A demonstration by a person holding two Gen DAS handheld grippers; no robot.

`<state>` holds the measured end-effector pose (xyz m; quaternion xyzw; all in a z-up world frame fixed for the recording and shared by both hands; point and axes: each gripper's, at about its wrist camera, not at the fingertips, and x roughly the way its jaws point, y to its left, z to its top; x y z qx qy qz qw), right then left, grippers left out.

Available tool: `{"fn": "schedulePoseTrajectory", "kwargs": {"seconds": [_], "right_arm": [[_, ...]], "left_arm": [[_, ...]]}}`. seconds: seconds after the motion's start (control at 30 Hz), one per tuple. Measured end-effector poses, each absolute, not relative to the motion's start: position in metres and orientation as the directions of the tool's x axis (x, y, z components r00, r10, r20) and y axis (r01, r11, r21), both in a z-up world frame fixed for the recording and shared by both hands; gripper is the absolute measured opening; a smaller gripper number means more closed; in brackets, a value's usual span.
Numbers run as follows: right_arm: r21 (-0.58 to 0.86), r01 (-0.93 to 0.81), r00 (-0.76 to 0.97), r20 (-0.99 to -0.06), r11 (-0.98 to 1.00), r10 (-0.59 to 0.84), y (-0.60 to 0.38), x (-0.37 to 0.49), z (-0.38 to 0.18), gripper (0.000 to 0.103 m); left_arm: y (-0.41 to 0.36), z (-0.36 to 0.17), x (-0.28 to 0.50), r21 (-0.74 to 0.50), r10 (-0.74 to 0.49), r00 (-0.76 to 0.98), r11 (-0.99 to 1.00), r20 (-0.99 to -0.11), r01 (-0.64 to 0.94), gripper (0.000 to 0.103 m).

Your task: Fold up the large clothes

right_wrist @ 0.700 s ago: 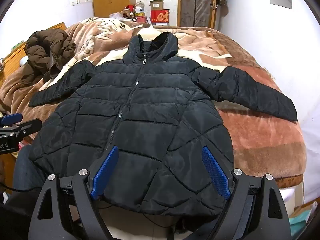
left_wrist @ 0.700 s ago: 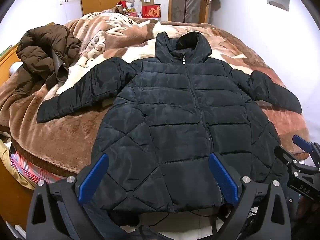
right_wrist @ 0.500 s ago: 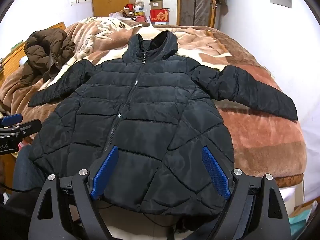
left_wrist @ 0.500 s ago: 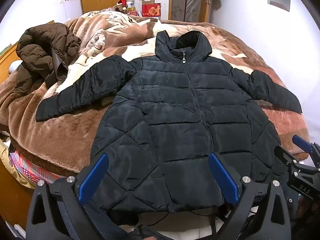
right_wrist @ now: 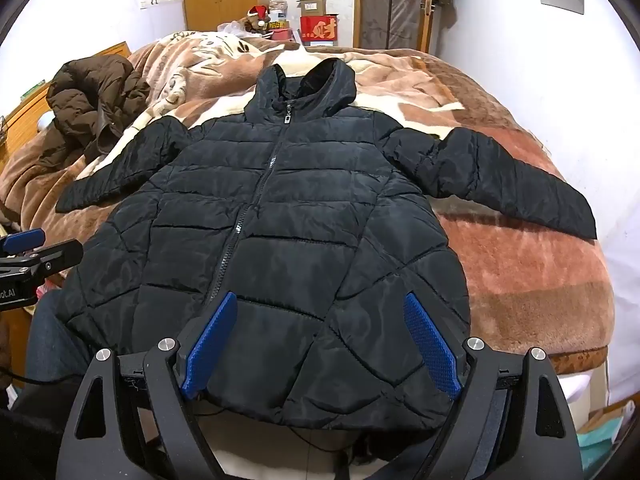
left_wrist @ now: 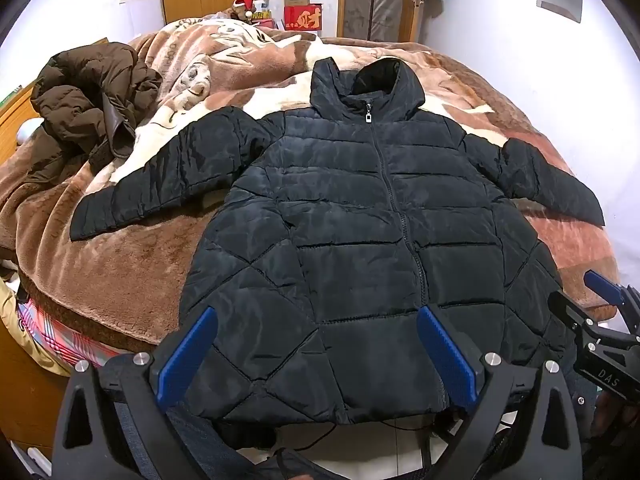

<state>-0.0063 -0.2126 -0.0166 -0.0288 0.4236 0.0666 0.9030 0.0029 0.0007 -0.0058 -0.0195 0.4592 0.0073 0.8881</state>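
**Coat spread flat, both jaws wide at the hem**

The plush brown-and-cream blanket (left_wrist: 132, 264) covered the bed, giving me a broad surface. On it the black quilted puffer jacket (left_wrist: 352, 240) lay face up, zipped, sleeves out to each side, hem towards me: laid ready for folding, I judged. A crumpled brown padded coat (left_wrist: 92, 100) sat apart, far left. My left gripper (left_wrist: 316, 352) and right gripper (right_wrist: 320, 340) hovered near the hem, jaws wide, holding nothing.

Big bed (left_wrist: 132, 280) w/ fuzzy brown blanket, black puffy coat (left_wrist: 360, 248) flat on top, arms out, brown coat (left_wrist: 88, 108) bunched by edge
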Motion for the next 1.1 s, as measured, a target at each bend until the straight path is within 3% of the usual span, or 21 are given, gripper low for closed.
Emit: {"fn": "schedulePoseTrajectory", "kwargs": {"seconds": [1.1], "right_arm": [[0.004,-0.139,0.626,-0.774,0.990,0.092,-0.2115,-0.0065,-0.0167,0.086]], "left_arm": [[-0.0011,-0.0141,0.0008,-0.036,-0.016,0.571,0.999,-0.821,-0.024,0.101]]}}
